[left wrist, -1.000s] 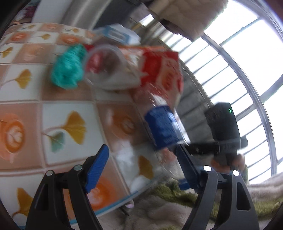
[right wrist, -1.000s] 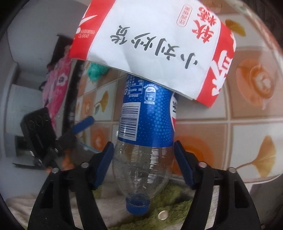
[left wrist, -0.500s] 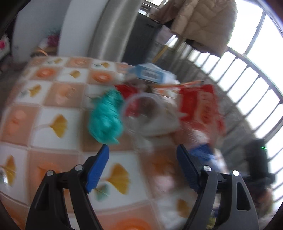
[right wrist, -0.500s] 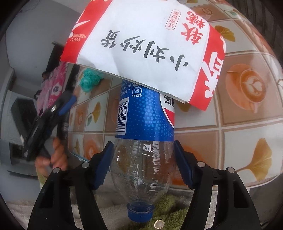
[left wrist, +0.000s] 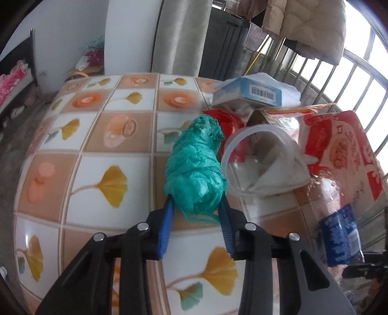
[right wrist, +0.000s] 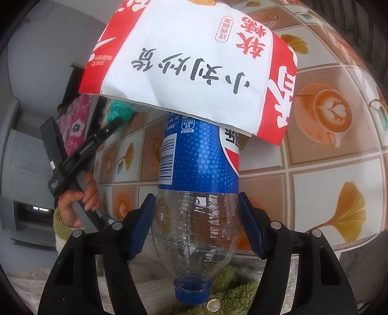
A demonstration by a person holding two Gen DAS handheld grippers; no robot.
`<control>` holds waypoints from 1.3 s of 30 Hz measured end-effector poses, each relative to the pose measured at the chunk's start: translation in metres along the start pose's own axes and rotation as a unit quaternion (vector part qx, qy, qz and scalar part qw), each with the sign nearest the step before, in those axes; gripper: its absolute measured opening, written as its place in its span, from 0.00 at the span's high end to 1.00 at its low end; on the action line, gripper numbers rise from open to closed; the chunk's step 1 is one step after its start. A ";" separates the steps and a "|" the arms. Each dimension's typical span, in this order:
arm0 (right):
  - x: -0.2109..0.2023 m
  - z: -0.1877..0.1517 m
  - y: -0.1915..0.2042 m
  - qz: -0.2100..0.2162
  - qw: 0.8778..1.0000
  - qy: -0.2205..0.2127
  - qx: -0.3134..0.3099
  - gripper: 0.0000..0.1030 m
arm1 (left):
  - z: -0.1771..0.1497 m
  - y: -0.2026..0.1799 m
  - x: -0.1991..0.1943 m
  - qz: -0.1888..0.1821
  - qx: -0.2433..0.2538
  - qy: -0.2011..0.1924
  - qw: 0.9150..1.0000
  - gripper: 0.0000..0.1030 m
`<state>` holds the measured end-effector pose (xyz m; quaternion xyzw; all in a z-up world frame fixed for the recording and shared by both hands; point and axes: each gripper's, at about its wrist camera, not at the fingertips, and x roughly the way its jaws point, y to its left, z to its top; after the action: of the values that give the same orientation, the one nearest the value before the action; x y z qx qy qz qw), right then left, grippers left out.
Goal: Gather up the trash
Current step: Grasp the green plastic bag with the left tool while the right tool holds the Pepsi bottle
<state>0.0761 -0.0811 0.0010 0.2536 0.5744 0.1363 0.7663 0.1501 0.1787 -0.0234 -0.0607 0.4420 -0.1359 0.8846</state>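
- On a surface (left wrist: 92, 135) covered in a ginkgo-leaf and coffee-cup tile print, the left gripper (left wrist: 196, 206) is closing its jaws around the near end of a crumpled teal plastic bag (left wrist: 196, 174); the blue pads sit at the bag's two sides, and the bag lies flat on the surface.
- Just right of the bag, touching it, a clear plastic cup (left wrist: 257, 164) lies on its side with its rim toward the camera and crumpled white paper inside.
- Behind the cup, a pale blue barcoded box (left wrist: 254, 93) rests on top of red packaging (left wrist: 225, 118), crowding the far right of the surface.
- A red-and-white paper bag (left wrist: 339, 150) printed with Chinese characters lies at the right edge, partly over the plastic bottle.
- The right gripper (right wrist: 197, 223) grasps a clear plastic bottle (right wrist: 196, 169) with a blue label, its pads pressed on the bare lower body; the blue cap (right wrist: 191, 293) points toward the camera, past the surface's edge.
- In the right wrist view, the paper bag (right wrist: 194, 65) hangs over the bottle's far end and hides much of the surface behind it.
- A hand (right wrist: 80, 201) with a fuzzy green sleeve (right wrist: 60, 218) holds the left gripper's handle at the left of that view, with the teal bag (right wrist: 120, 110) just beyond its tip.
- Window bars (left wrist: 339, 80) and a hanging quilted coat (left wrist: 303, 21) fill the background.
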 end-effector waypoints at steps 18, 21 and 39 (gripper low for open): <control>-0.004 0.006 -0.009 0.015 1.000 -0.010 0.021 0.34 | -0.049 -0.011 -0.069 -0.047 -0.034 0.034 0.998 0.43; -0.006 0.006 -0.011 0.018 0.999 -0.025 0.032 0.30 | -0.040 -0.016 -0.061 -0.035 -0.013 0.026 0.999 0.35; -0.008 0.007 -0.029 0.069 0.994 -0.044 0.066 0.41 | -0.038 -0.022 -0.027 0.003 0.001 0.042 0.999 0.43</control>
<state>0.0777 -0.1110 -0.0075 0.3485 0.5288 0.1395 0.7612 0.1000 0.1659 -0.0205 -0.0525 0.4786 -0.1363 0.8658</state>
